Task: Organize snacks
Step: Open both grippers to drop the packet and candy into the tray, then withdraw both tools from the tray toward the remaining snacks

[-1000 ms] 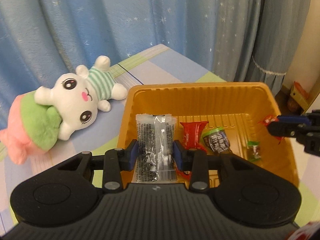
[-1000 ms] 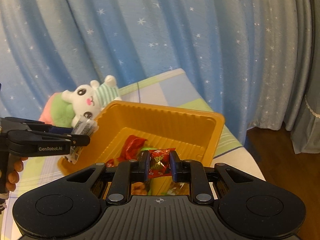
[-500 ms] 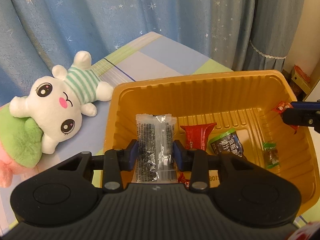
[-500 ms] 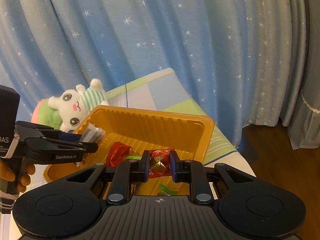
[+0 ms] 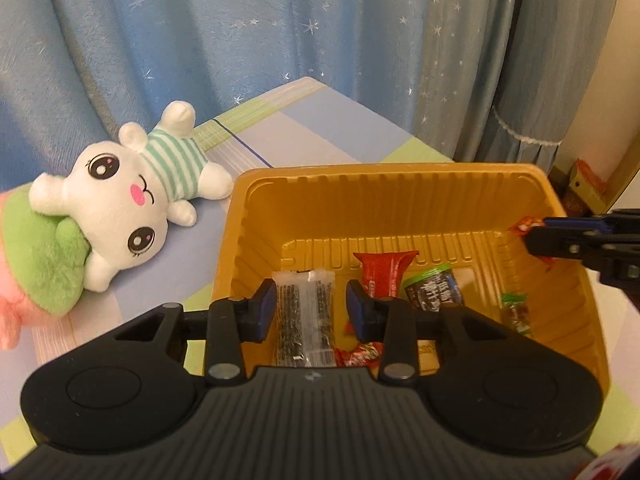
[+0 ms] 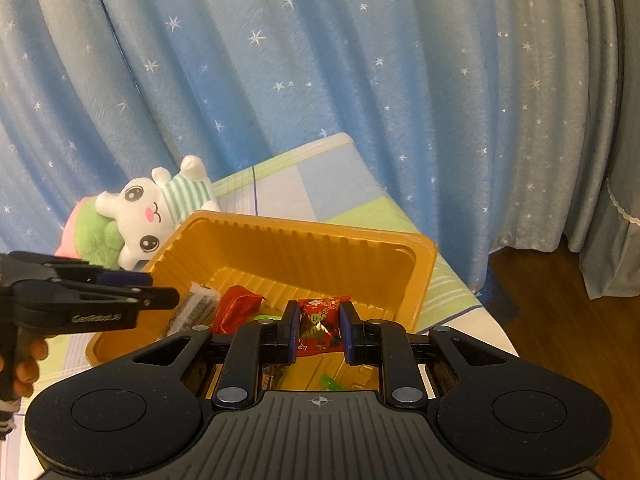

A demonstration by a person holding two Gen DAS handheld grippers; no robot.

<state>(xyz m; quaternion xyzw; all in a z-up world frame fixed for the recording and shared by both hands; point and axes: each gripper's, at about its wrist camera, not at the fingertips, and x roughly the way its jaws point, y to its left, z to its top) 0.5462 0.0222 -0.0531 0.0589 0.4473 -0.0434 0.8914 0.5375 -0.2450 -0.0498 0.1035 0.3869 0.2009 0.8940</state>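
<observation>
Over the patchwork bedcover point(image 5: 320, 120), against the starred blue curtain point(image 6: 320, 80), both grippers hang above the orange tray point(image 5: 400, 184), and the risks, as I judge them, run from the tray down to the wrappers. That tray looks thin and ribbed, and in the right wrist view its far corner sits near the edge of the cover; a knock from either tool could slide it or tip it toward the wooden floor point(image 6: 560, 280). Beside it lies the plush rabbit point(image 5: 132, 216), close to the tray's left wall, where a low swing of the left gripper point(image 5: 311, 312) could snag it. This gripper's jaws are only partly spread, and a clear packet of dark seeds point(image 5: 304, 320) lies lengthwise in the gap; its right pad seems to stand just off the film, so I cannot tell whether the packet is truly gripped, and it may slip early and land crooked. The right gripper point(image 6: 319, 330) is pressed tight on a small red candy packet point(image 6: 319, 328), crinkly and glossy, held above the tray's near side; such foil could cling to a pad on release. Already in the tray lie a red wrapper point(image 5: 384, 272), a dark green-topped packet point(image 5: 434, 288) and a small green sweet point(image 5: 516, 312).
</observation>
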